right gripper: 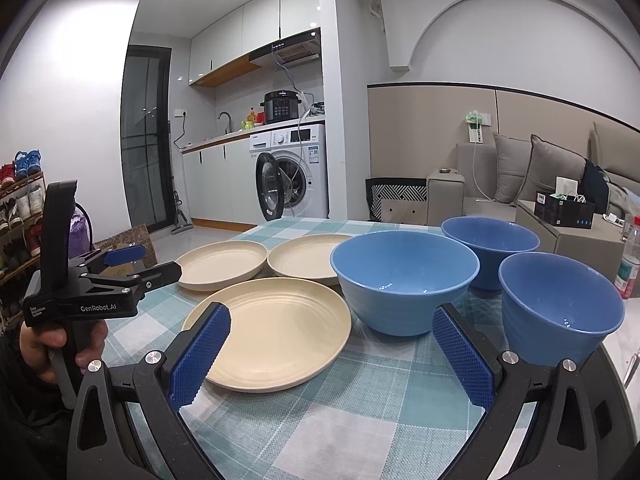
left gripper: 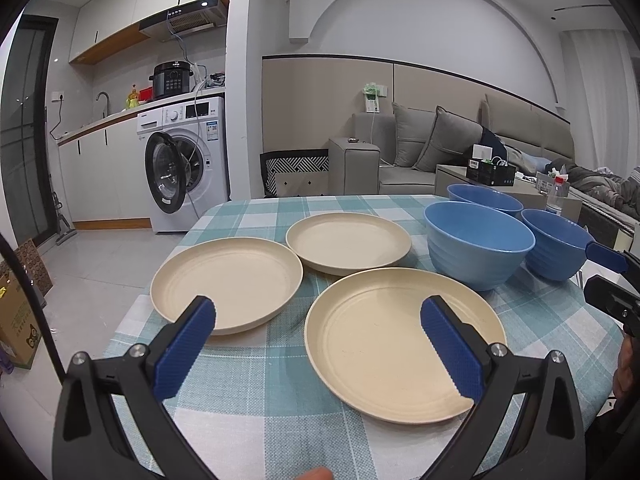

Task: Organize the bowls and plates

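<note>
Three cream plates lie flat on the checked tablecloth: a near plate point(left gripper: 404, 344) point(right gripper: 276, 336), a left plate point(left gripper: 226, 278) point(right gripper: 222, 264) and a far plate point(left gripper: 348, 242) point(right gripper: 304, 260). Three blue bowls stand upright to their right: a large one point(left gripper: 478, 244) point(right gripper: 404, 280), a far one point(left gripper: 484, 198) point(right gripper: 490, 246) and a right one point(left gripper: 554, 246) point(right gripper: 560, 312). My left gripper point(left gripper: 318, 314) is open and empty, above the near edges of the left and near plates. My right gripper point(right gripper: 332, 320) is open and empty, in front of the large bowl.
The table point(left gripper: 280, 420) has its left edge beside a tiled floor. A washing machine point(left gripper: 188, 160) with its door open stands behind. A sofa point(left gripper: 440, 148) and a low table with boxes point(left gripper: 492, 174) and a bottle point(right gripper: 630, 260) are at the right.
</note>
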### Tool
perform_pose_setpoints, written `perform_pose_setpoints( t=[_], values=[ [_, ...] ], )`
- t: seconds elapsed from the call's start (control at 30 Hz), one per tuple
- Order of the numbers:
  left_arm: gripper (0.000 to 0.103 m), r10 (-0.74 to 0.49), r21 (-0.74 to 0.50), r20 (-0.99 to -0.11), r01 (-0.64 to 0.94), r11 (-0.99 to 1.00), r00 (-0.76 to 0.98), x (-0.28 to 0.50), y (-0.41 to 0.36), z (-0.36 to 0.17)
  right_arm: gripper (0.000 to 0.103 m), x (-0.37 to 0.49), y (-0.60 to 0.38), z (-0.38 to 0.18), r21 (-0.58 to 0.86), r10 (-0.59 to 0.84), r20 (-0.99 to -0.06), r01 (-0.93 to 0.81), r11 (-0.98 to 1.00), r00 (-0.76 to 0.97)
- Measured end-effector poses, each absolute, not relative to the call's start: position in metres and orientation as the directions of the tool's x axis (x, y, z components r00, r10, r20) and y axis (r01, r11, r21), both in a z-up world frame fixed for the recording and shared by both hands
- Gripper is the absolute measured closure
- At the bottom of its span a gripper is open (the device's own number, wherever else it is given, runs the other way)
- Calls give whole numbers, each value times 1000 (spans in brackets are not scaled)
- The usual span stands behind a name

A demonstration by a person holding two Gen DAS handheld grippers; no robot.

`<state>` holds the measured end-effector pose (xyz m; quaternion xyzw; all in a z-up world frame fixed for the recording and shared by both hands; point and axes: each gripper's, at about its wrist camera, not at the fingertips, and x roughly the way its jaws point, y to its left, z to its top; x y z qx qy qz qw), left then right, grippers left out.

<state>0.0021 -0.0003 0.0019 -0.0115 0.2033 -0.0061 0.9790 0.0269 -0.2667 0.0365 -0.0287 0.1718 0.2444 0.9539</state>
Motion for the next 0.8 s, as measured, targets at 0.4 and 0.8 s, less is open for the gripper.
perform_pose_setpoints(
  t=[0.4, 0.8],
  values=[
    [0, -14, -31, -403, 2, 1000, 915, 3, 0, 3, 0, 29, -271, 39, 35, 450, -338, -466, 884, 827],
    [0, -15, -9, -399, 12, 1000, 917, 2, -2, 4, 0, 28, -268, 38, 19, 448, -340, -471, 882, 827]
  ],
)
